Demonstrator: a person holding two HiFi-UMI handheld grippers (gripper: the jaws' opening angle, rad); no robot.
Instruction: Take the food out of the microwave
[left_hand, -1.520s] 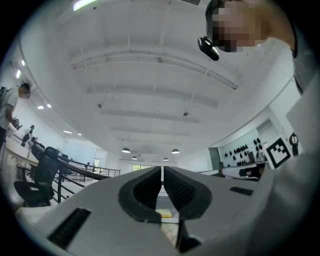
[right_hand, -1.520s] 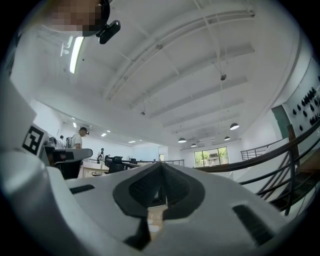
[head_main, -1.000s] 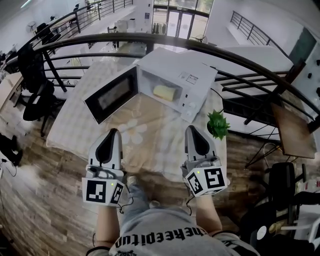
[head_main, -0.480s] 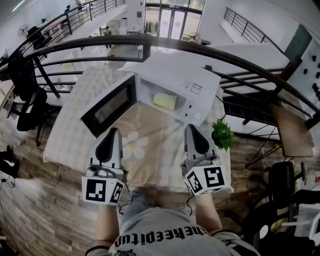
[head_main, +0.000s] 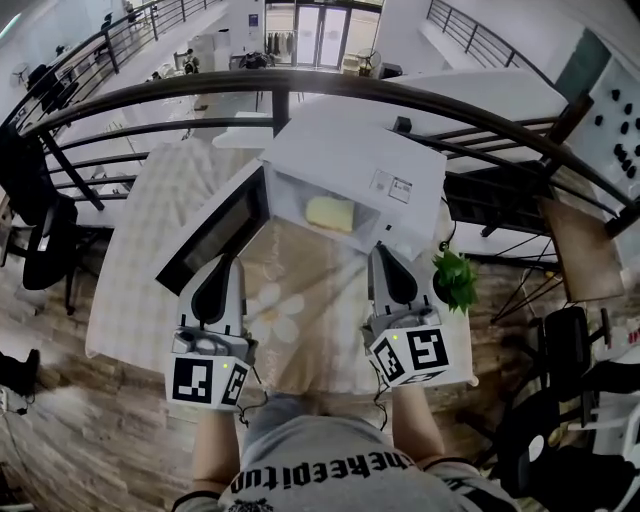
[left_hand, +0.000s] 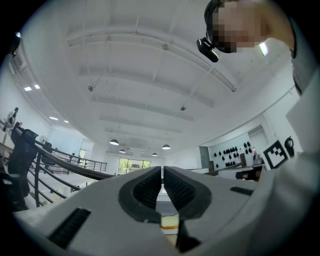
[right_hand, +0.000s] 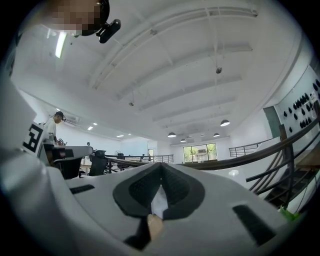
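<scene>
Draped table (head_main: 130, 300) beneath the microwave (head_main: 350, 150), whose door (head_main: 215, 235) is swung wide to the microwave's left. In front of the microwave, left gripper (head_main: 224, 262) and right gripper (head_main: 384, 253), each with jaws pressed together on nothing. Inside the microwave's cavity, the food (head_main: 330, 212), a pale yellow block, untouched. Just right of the microwave, a small plant (head_main: 455, 272). Risky to reach in with jaws closed: likely to shove the food deeper or clip the door.
</scene>
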